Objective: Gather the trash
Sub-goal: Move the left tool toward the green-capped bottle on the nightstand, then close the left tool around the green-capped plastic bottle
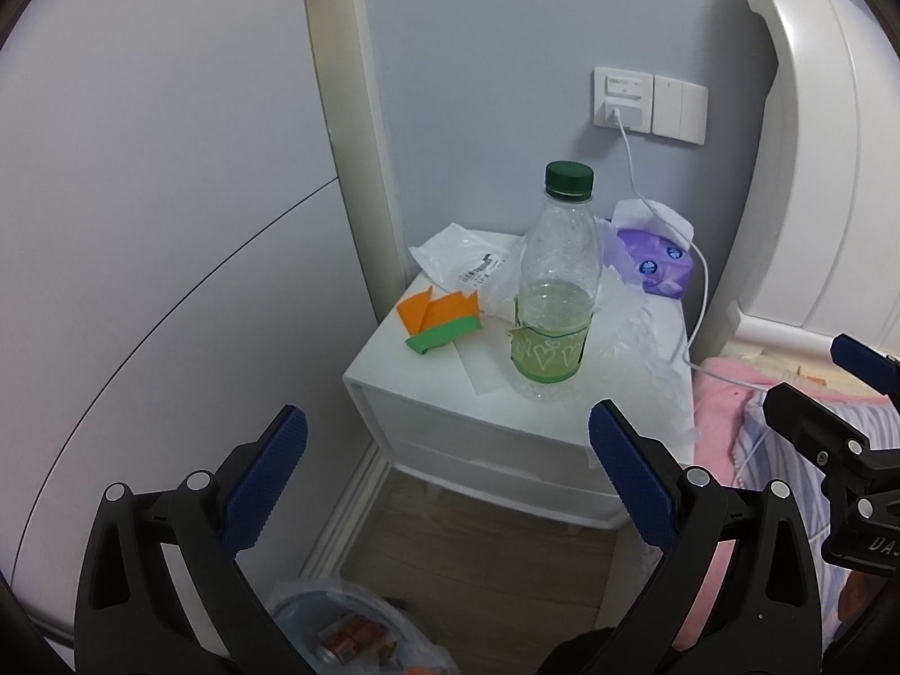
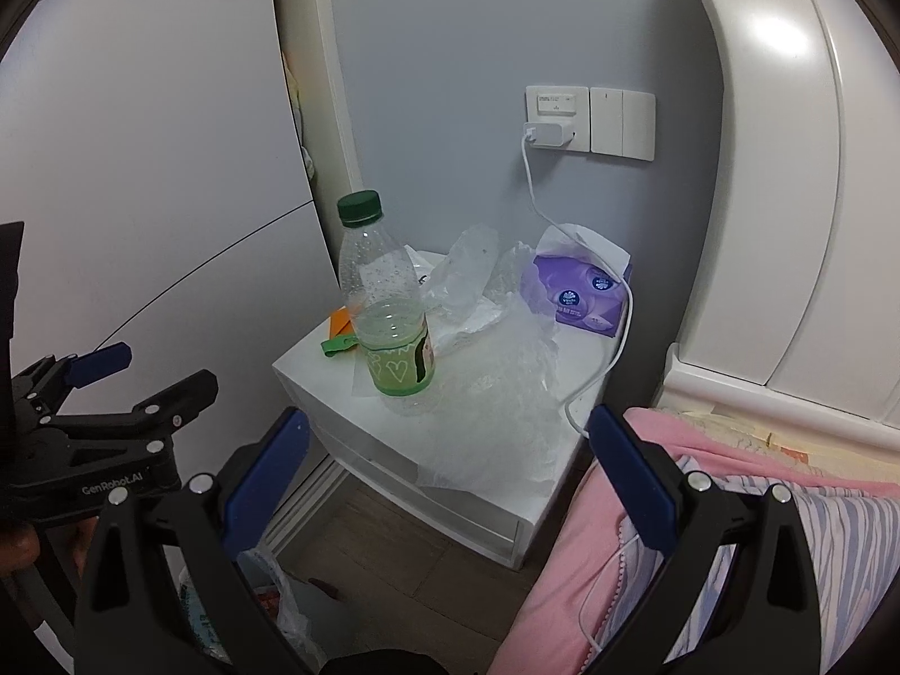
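A clear plastic bottle with a green cap and green label stands upright on the white nightstand. Orange and green paper scraps lie to its left. Crumpled clear plastic wrap and a plastic bag lie around it. My left gripper hangs open in front of the nightstand, holding nothing. My right gripper is open too, nearer the bed side, and empty.
A purple tissue pack sits at the nightstand's back right. A white charger cable runs from the wall socket to the pink bedding. A lined trash bin stands on the floor below.
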Demonstrator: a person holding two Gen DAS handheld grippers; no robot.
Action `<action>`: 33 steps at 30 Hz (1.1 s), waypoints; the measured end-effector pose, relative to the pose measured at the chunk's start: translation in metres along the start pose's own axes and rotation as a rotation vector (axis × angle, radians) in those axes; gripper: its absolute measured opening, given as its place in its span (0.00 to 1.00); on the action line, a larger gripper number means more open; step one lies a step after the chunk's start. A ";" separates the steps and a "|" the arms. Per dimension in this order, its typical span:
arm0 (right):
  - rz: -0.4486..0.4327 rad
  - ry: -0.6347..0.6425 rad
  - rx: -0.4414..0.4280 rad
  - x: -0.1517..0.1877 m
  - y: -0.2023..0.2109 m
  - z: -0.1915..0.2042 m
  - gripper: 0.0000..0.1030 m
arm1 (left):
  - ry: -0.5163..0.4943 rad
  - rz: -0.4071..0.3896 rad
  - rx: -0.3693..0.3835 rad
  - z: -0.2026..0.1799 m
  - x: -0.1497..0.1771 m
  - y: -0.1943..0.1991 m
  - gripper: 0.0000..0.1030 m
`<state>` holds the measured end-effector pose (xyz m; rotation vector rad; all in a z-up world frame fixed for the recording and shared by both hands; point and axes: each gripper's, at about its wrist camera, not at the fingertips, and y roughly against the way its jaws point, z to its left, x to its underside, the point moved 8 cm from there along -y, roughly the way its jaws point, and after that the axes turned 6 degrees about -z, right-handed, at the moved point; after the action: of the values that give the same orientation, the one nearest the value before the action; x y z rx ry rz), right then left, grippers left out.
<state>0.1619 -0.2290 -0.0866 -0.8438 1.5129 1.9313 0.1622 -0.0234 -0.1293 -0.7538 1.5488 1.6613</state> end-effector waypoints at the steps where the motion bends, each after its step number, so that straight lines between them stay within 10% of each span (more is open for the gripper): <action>1: 0.007 -0.001 0.003 0.000 -0.004 -0.002 0.94 | -0.002 0.000 0.003 -0.001 -0.001 -0.003 0.95; 33: 0.039 -0.025 0.010 -0.015 -0.068 -0.041 0.94 | -0.057 0.015 0.108 -0.049 -0.025 -0.094 0.95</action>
<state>0.2278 -0.2544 -0.1259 -0.7889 1.5341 1.9531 0.2509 -0.0741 -0.1675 -0.6343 1.5942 1.5826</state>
